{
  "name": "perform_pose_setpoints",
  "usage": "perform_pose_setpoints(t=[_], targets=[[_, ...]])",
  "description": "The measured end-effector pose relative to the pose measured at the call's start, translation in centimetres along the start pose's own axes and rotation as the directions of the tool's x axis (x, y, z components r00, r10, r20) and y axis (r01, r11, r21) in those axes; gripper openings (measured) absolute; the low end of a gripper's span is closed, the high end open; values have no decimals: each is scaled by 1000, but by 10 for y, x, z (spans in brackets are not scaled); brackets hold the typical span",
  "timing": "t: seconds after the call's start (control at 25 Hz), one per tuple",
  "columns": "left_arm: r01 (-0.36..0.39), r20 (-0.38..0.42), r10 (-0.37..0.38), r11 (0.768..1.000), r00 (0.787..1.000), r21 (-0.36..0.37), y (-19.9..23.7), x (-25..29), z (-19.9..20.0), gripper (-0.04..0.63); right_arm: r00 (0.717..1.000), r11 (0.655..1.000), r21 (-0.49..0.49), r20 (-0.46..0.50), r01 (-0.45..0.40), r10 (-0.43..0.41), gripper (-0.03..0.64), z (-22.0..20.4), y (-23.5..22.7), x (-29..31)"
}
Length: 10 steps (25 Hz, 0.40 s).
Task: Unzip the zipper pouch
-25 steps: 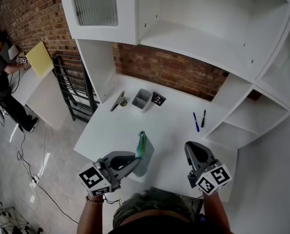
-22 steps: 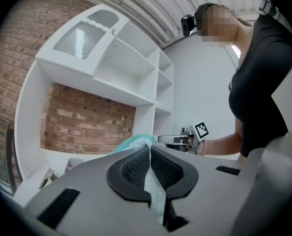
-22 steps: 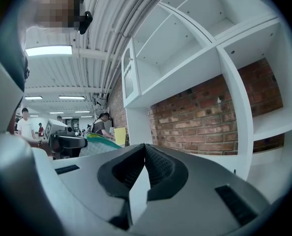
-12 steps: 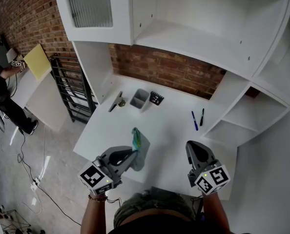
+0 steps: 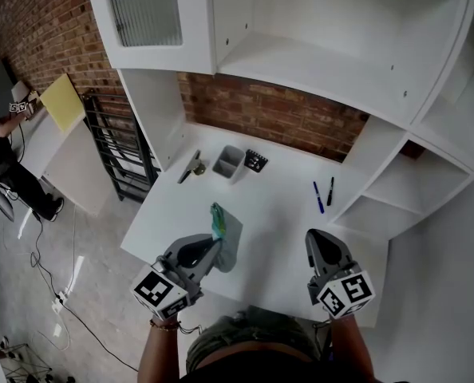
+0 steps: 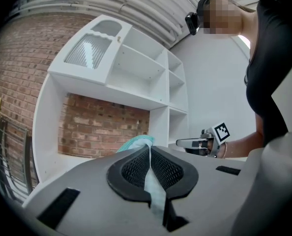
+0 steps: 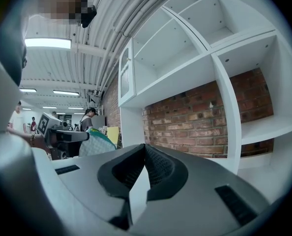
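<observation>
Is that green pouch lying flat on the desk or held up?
Held up: the left gripper is shut on the pouch, which stands on edge rather than flat. Whether its bottom touches the desk cannot be told.

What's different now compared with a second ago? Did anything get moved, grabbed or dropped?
The left gripper, clamped on the zipper pouch throughout, carried it slightly leftward and toward the back of the desk. Nothing was grabbed or released. The right gripper stayed shut, empty and still; the pens and grey bin did not move.
</observation>
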<state>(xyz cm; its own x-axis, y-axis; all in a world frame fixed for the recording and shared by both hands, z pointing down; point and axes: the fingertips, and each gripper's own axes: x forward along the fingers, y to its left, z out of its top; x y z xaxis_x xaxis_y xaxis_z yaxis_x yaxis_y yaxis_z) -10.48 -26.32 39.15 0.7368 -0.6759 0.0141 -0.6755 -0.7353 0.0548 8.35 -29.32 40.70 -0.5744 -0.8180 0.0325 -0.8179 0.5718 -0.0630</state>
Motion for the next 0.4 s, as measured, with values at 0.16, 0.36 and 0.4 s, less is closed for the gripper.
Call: perform_pose_setpoints(t=[0.16,0.36,0.4], targets=[[-44,-8,44,999,999,17,4,2,-2,9,1000,1000,-12,-6,10,-10,2,-1,-1,-2],[-61,-2,61,997,998,39,6,6,-2,9,1000,1000,-19,-8,12,-12,2,-2,-4,-2],[-65,-1,66,997,998,41,7,6,-1,9,1000,1000,-21,-8,12,-12,2,-2,-5,-2]])
